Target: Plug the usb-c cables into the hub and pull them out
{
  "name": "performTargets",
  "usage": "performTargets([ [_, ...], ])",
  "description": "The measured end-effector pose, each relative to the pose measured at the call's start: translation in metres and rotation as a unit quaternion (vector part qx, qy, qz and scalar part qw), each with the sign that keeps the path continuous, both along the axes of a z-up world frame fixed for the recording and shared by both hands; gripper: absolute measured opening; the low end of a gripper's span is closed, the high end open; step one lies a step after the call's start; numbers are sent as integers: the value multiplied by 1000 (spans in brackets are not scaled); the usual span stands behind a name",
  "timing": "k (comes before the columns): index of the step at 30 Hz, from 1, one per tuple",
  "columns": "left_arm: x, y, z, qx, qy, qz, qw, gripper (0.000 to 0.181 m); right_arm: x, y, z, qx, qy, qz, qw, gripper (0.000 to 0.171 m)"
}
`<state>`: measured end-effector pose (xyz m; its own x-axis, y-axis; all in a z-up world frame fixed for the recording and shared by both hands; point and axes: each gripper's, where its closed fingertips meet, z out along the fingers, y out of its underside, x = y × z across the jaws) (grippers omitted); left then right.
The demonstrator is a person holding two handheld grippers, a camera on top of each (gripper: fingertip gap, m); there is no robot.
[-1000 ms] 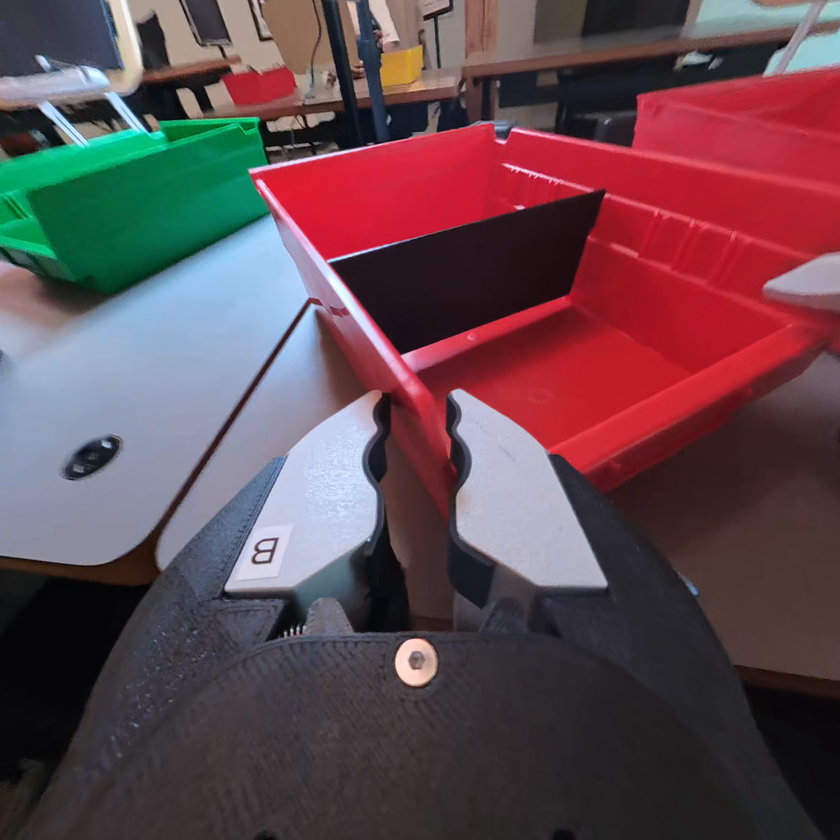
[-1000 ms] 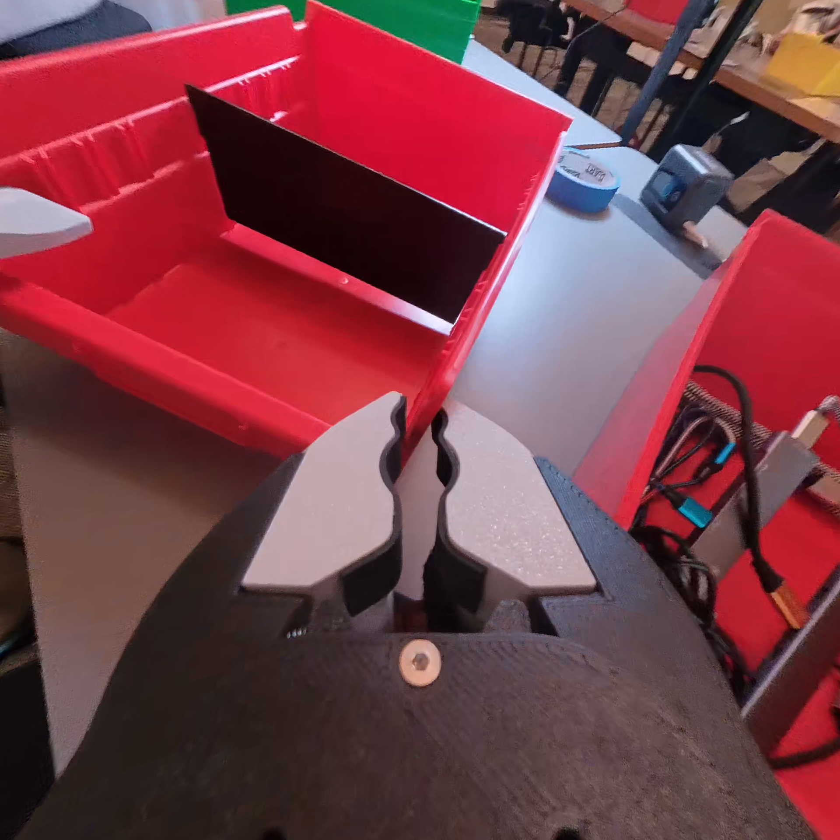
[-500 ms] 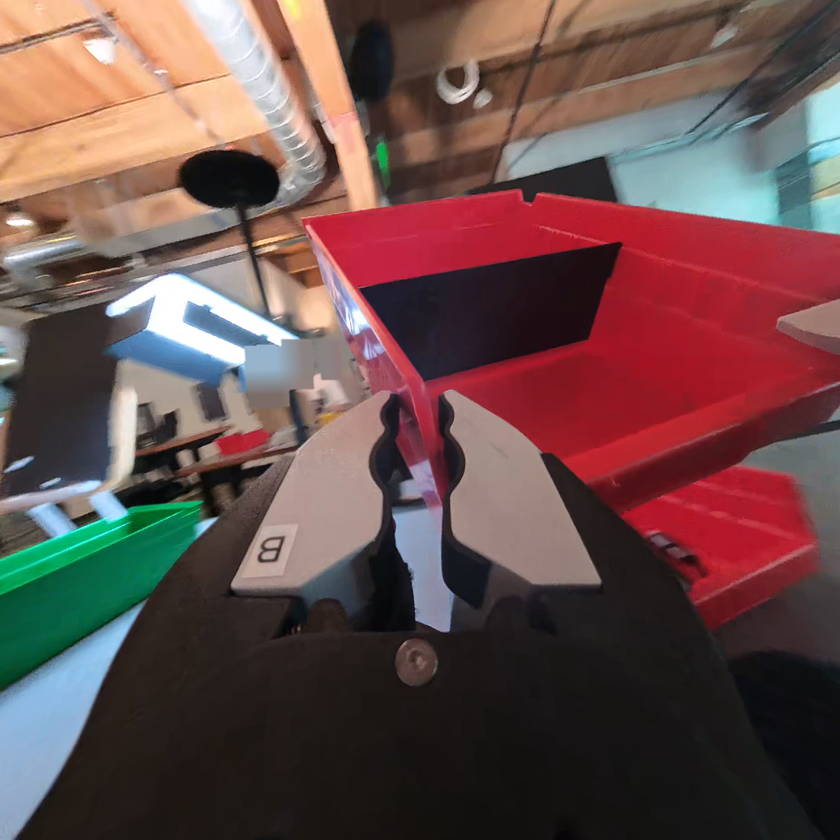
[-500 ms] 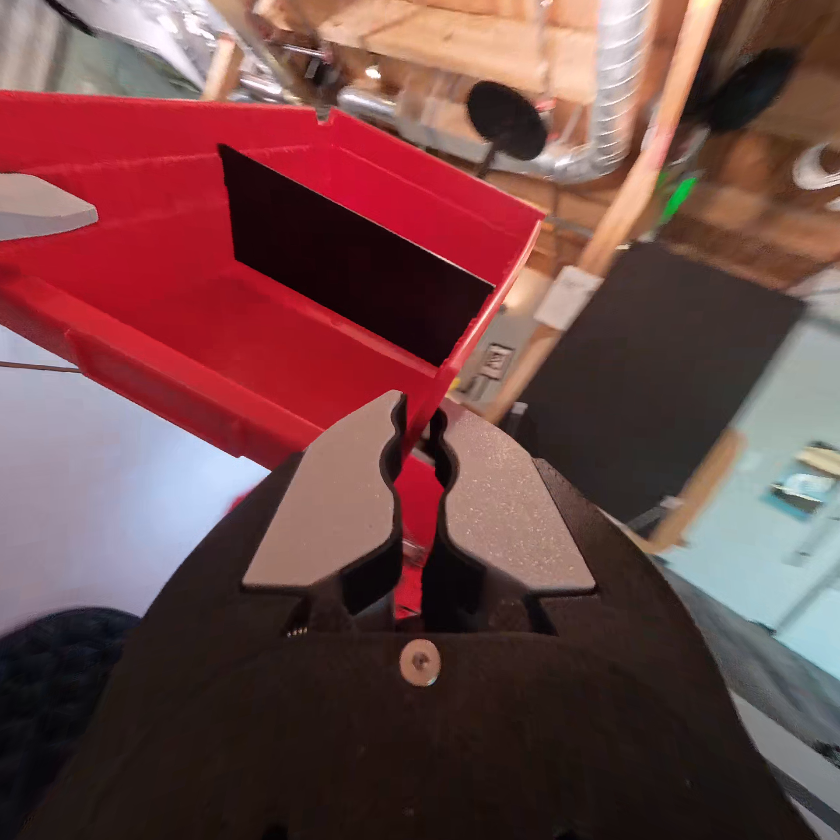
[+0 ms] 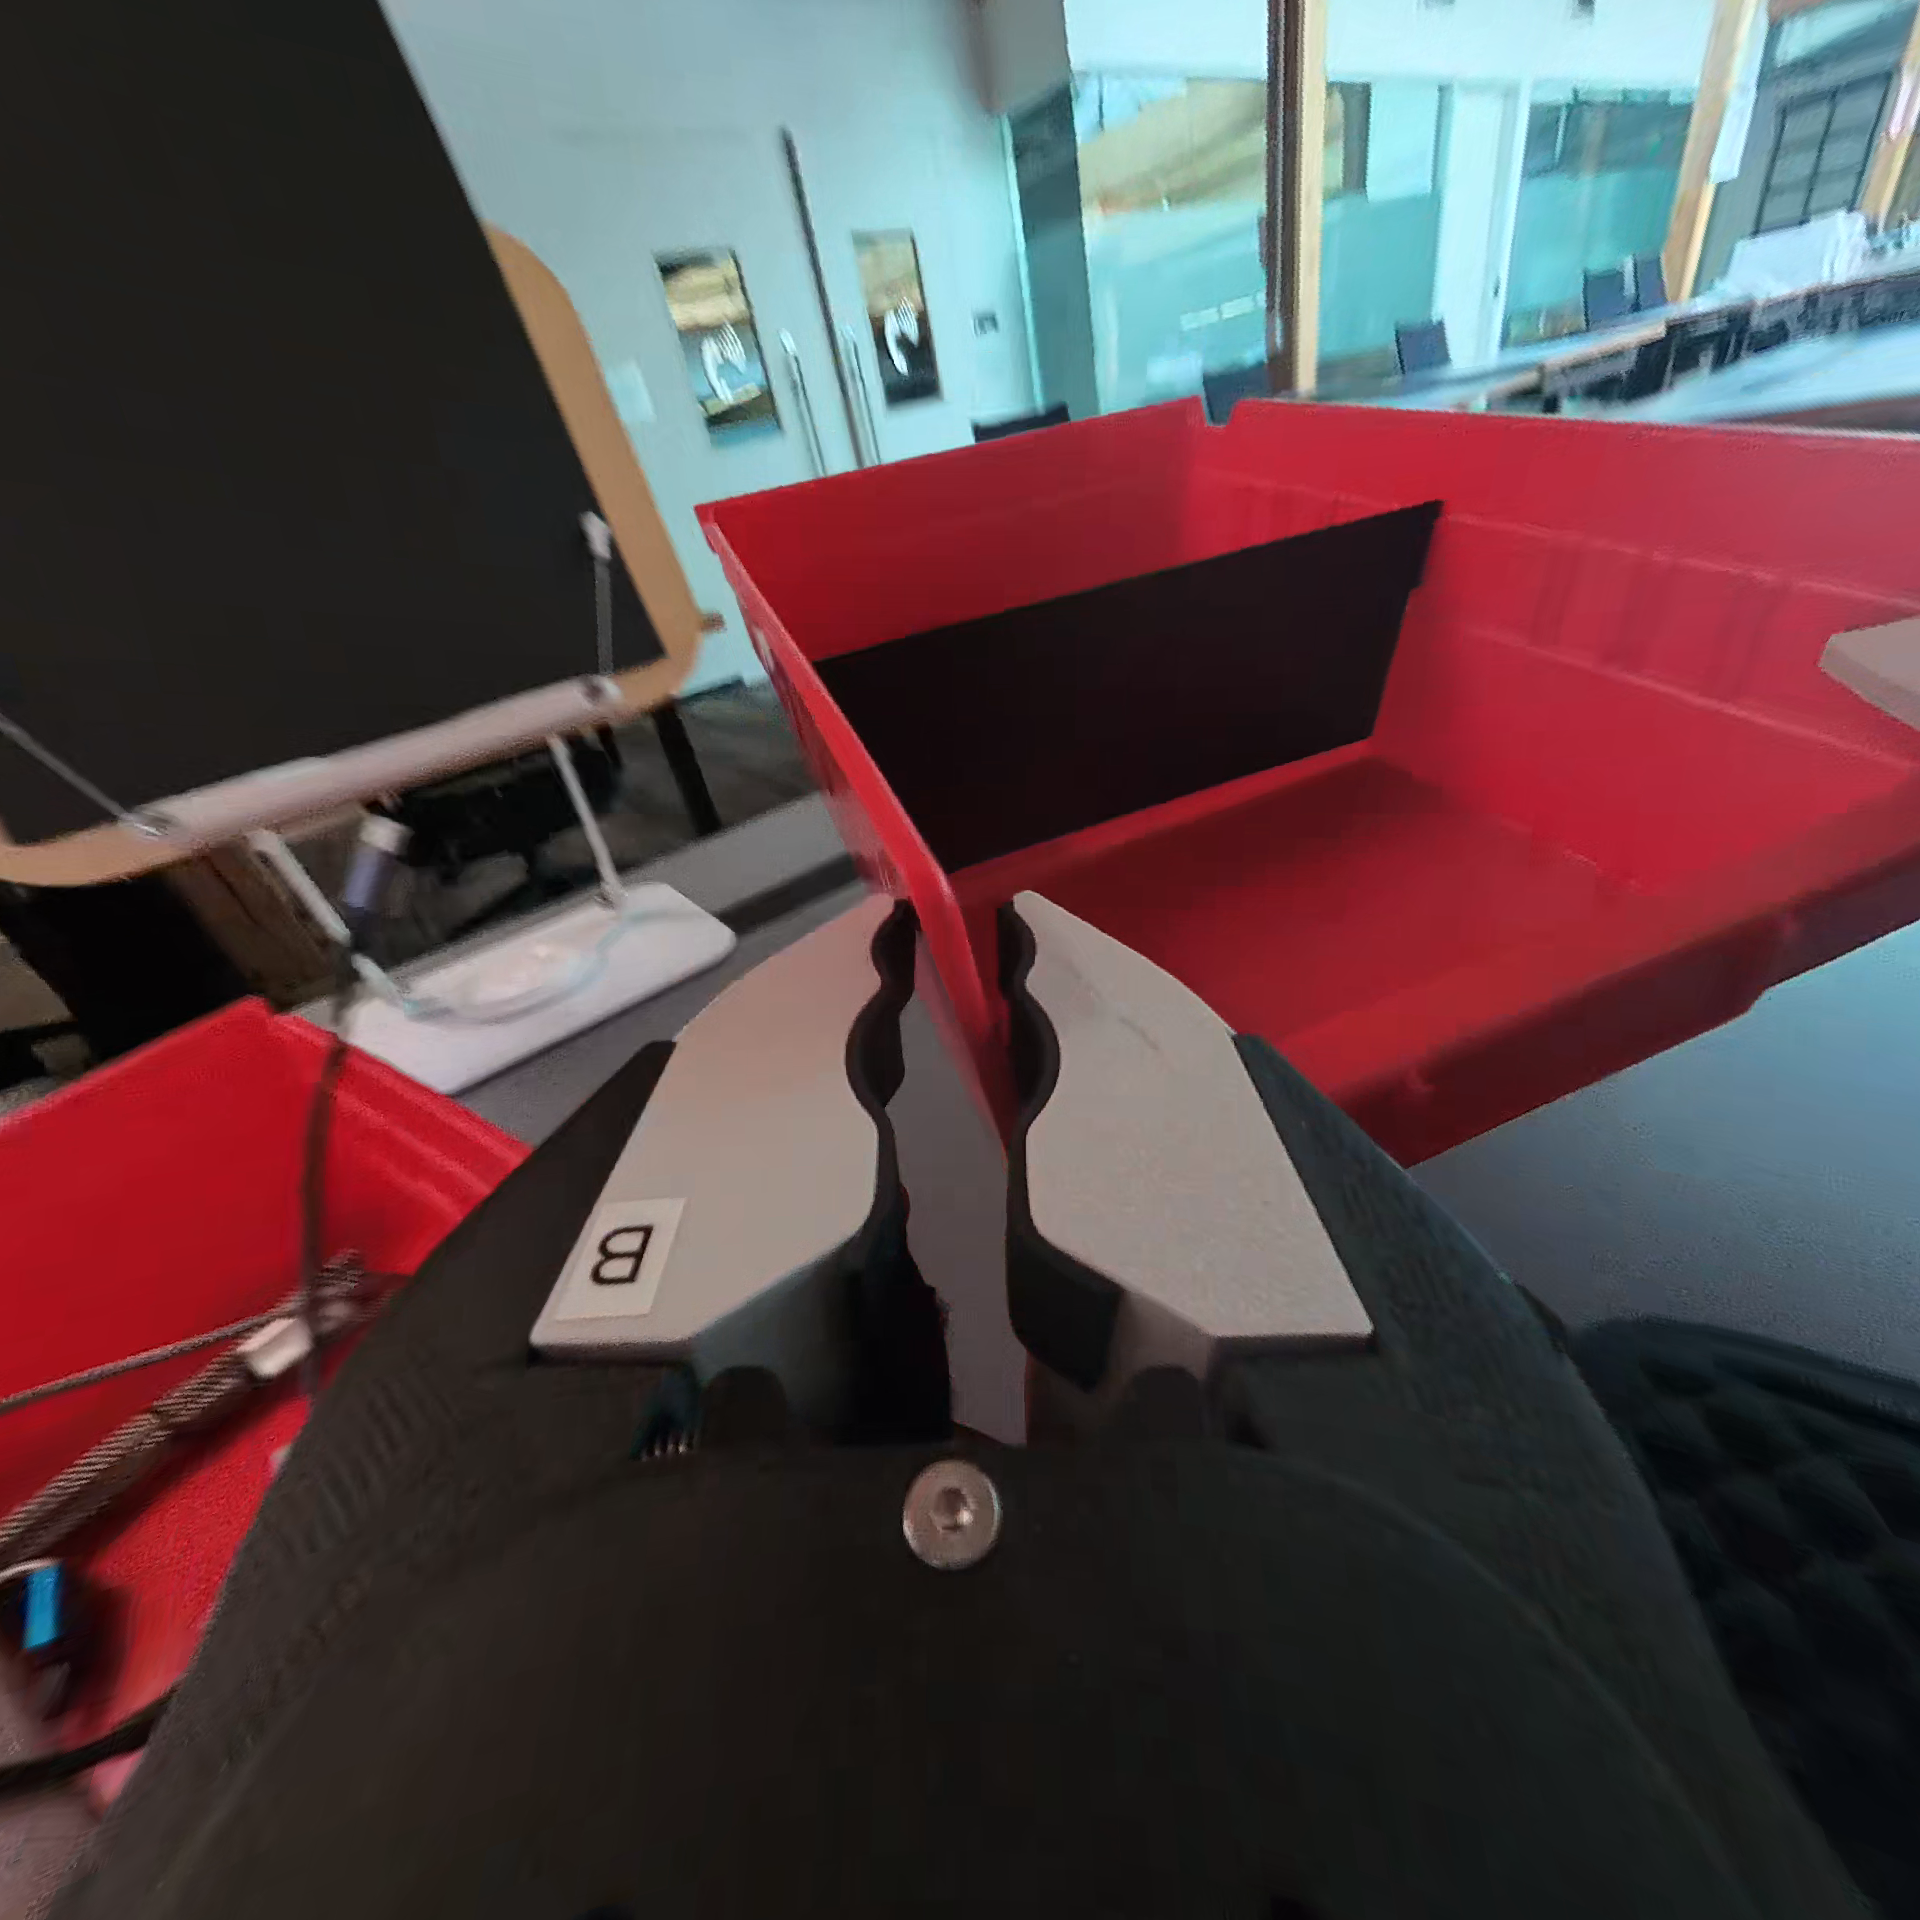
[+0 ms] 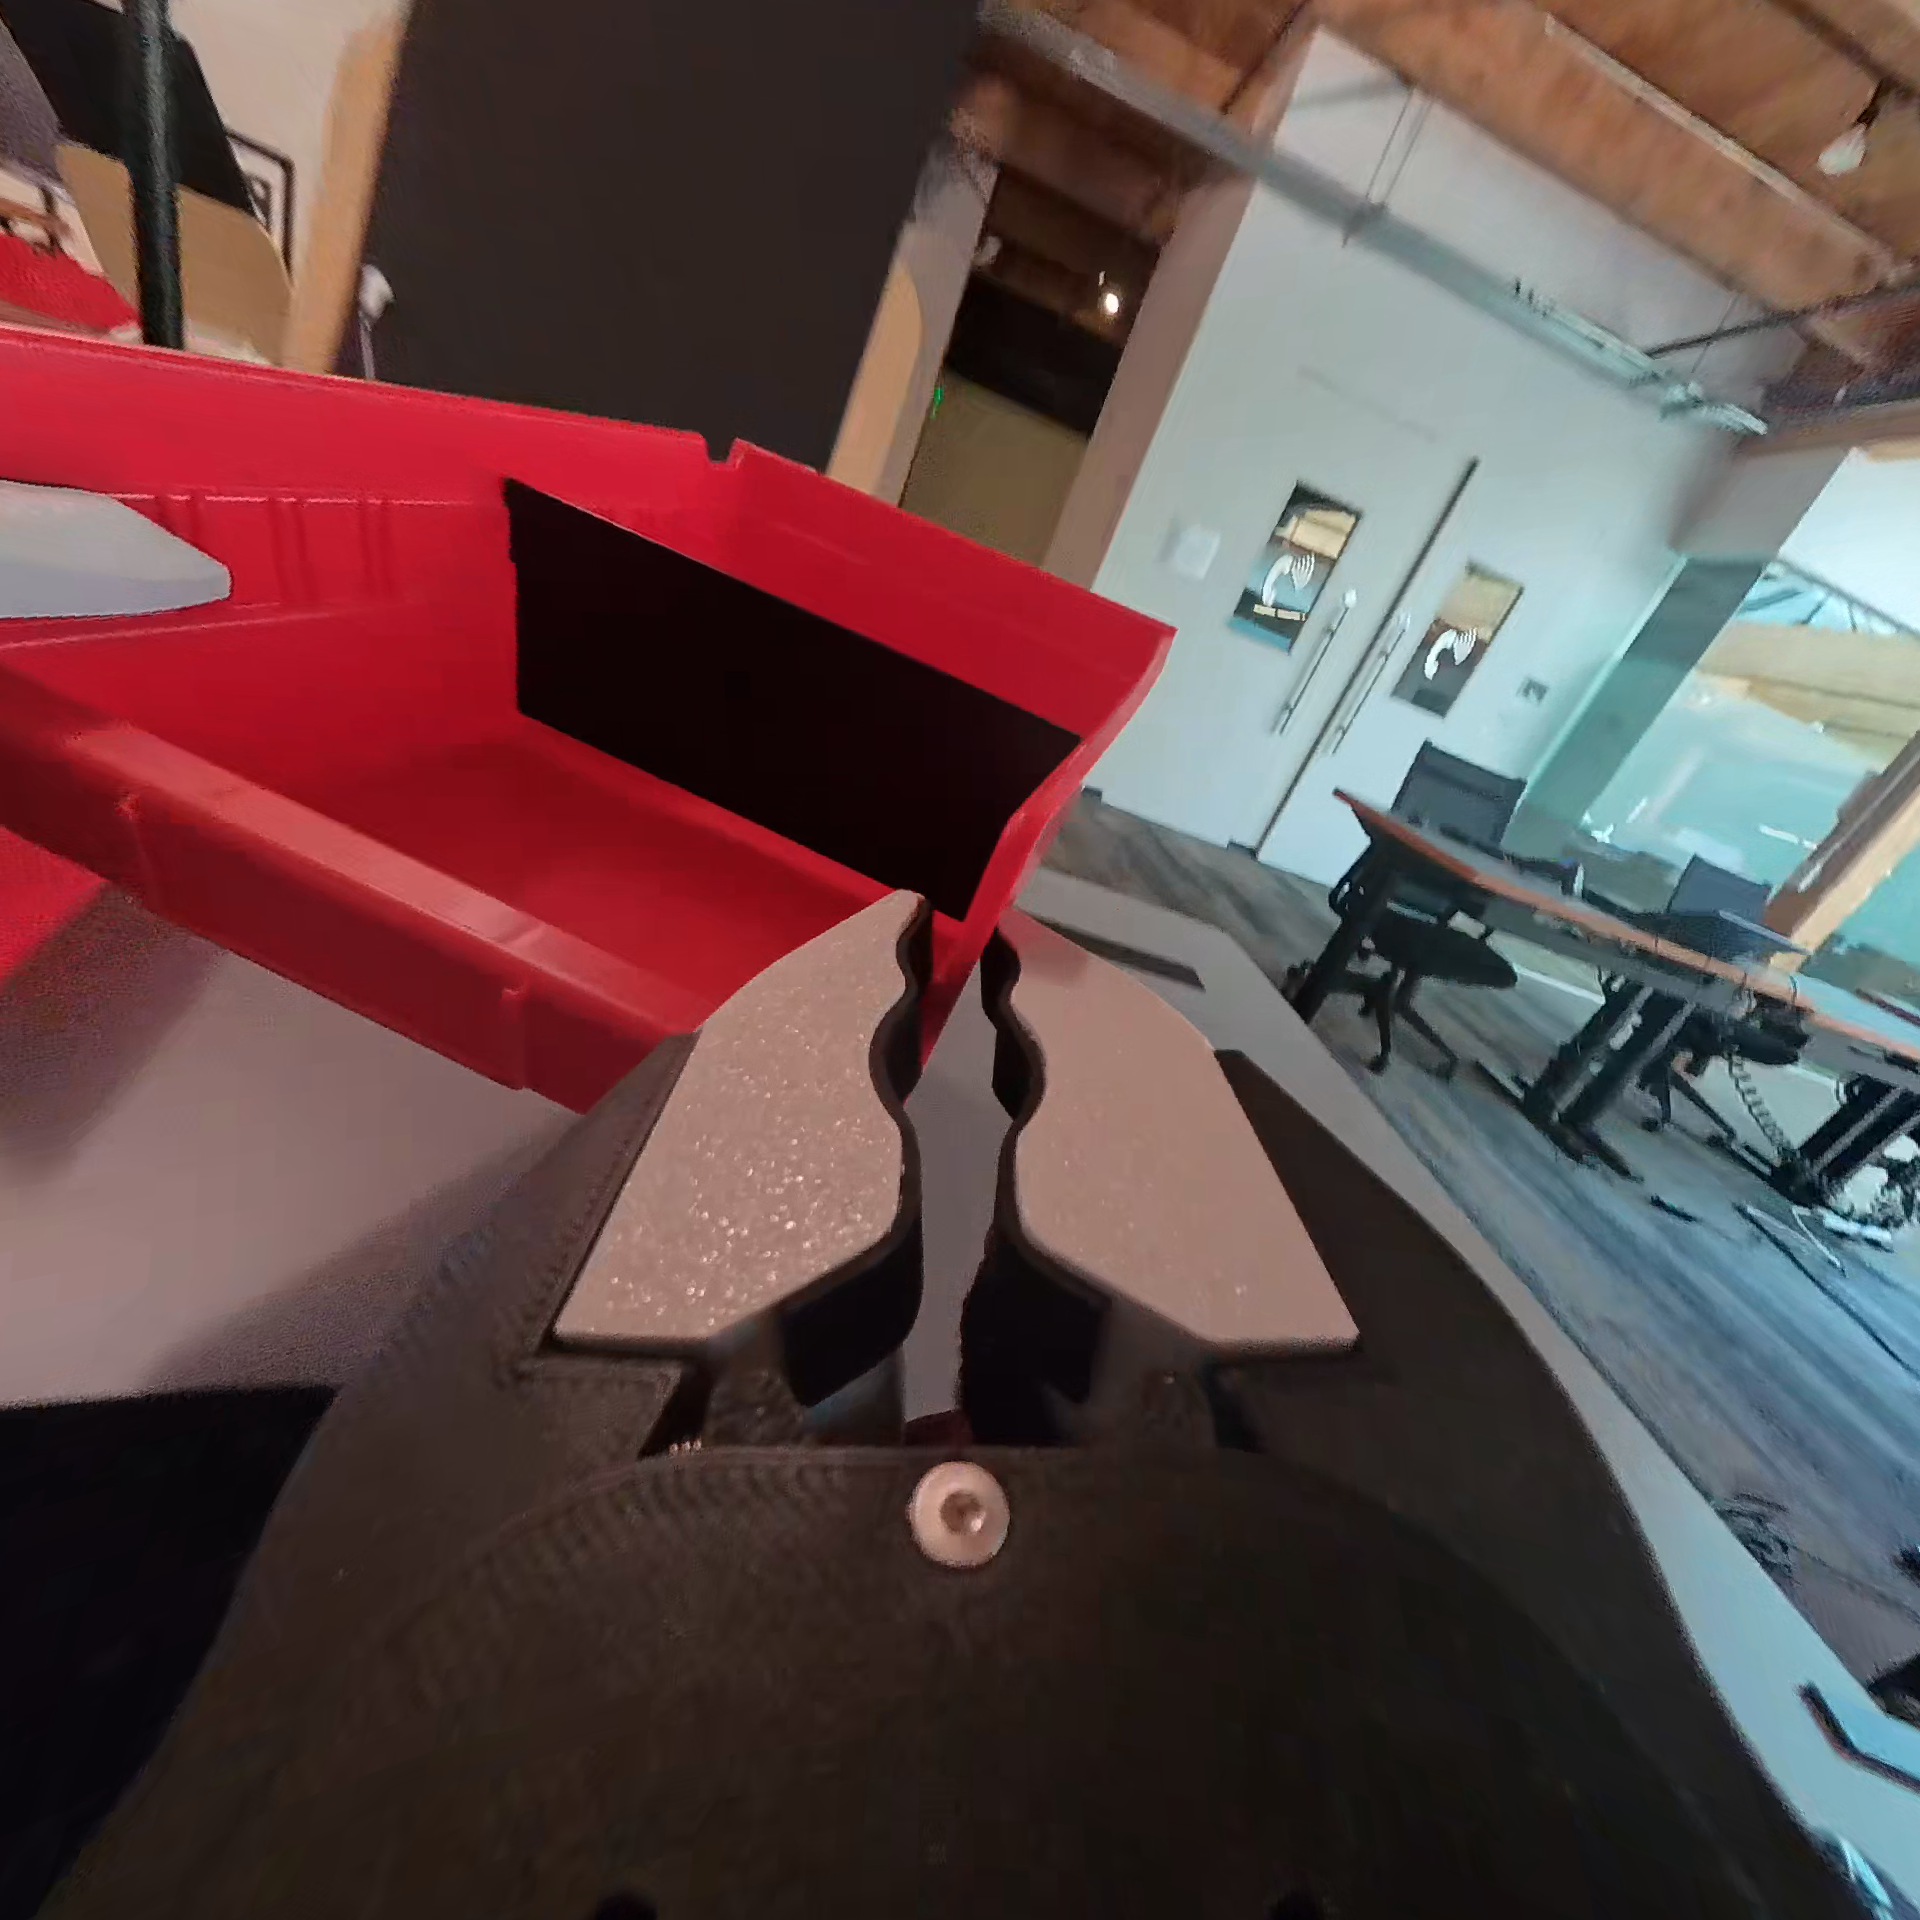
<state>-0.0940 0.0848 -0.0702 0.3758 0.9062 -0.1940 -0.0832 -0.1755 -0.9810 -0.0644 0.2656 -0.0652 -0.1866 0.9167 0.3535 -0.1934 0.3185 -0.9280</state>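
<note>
An empty red bin (image 5: 1455, 935) with a black divider (image 5: 1122, 707) is held between both grippers. My left gripper (image 5: 951, 914) is shut on its left side wall. My right gripper (image 6: 951, 914) is shut on the opposite side wall of the bin (image 6: 416, 831). A fingertip of each gripper shows at the edge of the other's view. A second red bin (image 5: 156, 1143) at the lower left of the left wrist view holds braided cables (image 5: 156, 1413) and a blue-tipped connector (image 5: 40, 1621). No hub is in sight.
A black board on a white stand base (image 5: 540, 966) stands behind the cable bin. A grey table top (image 6: 208, 1143) lies under the held bin. A dark mesh chair (image 5: 1766, 1558) is at the right. Desks and office chairs (image 6: 1558, 935) stand across the room. Tip to tip, the grippers are about 20 centimetres apart.
The held bin was lifted off the table and swung round. Both views swept from the table past the ceiling to the room. The cable bin now lies to its left. Both grips are unchanged.
</note>
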Motion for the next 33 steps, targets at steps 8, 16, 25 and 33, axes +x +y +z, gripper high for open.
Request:
performTargets([
  [8, -23, 48, -68, -39, -103, -31, 993, 19, -24, 45, -62, -8, -76, -1, 997, 7],
  [16, -19, 61, -82, -61, -124, -56, 989, 52, -28, 47, -87, -10, -158, 27, 987, 11],
  [25, 55, -11, -50, -172, -116, -77, 975, 71, 13, 22, -35, 41, -100, 149, 983, 59],
  [33, 62, -129, -108, -337, -199, 23, 920, 57, 17, -63, -109, 284, -232, 221, 904, 60],
])
